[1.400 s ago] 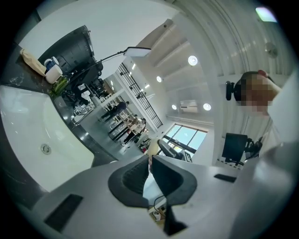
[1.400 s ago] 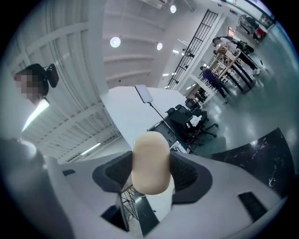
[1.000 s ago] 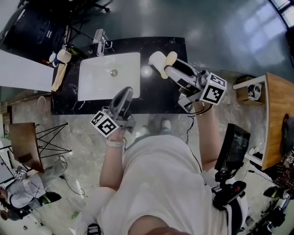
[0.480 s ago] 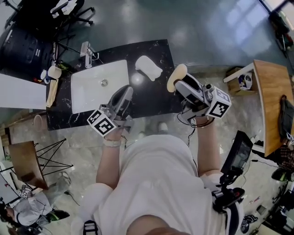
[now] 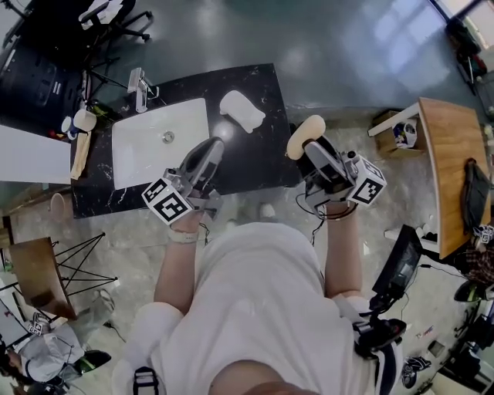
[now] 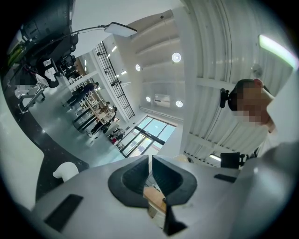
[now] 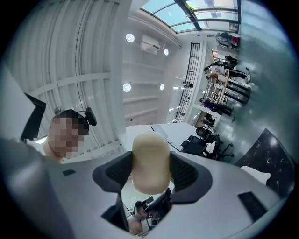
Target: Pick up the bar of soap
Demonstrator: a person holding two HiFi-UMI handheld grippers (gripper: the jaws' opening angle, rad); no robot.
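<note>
The right gripper (image 5: 312, 145) is clamped on the soap (image 5: 302, 136). In its own view the two dark pads squeeze the pale oval bar from either side, and the bar stands up out of them. The gripper is tipped upward, with ceiling lights and a skylight behind it. From the head view, the soap sits at the 3 o'clock edge of the black counter (image 5: 262, 166), right on the line where stone gives way to floor.

The left gripper (image 5: 214, 146) carries nothing. Its jaws are drawn together with only a thin slit between them, and it hangs over the counter's near edge, at 5 o'clock from the white sink (image 5: 135, 154).

On the counter, a white dish (image 5: 241, 112) lies at 10 o'clock from the soap, well apart from it and between it and the sink. A tap (image 5: 139, 86) stands at the sink's 12 o'clock rim. A white cup (image 5: 83, 121) stands at the counter's 9 o'clock end.

Around the person, a wooden table (image 5: 448, 170) stands at 3 o'clock, a dark screen (image 5: 397, 266) at 4 o'clock, and an office chair (image 5: 116, 14) at 11 o'clock beyond the counter. Nothing stands between either gripper and the counter top.
</note>
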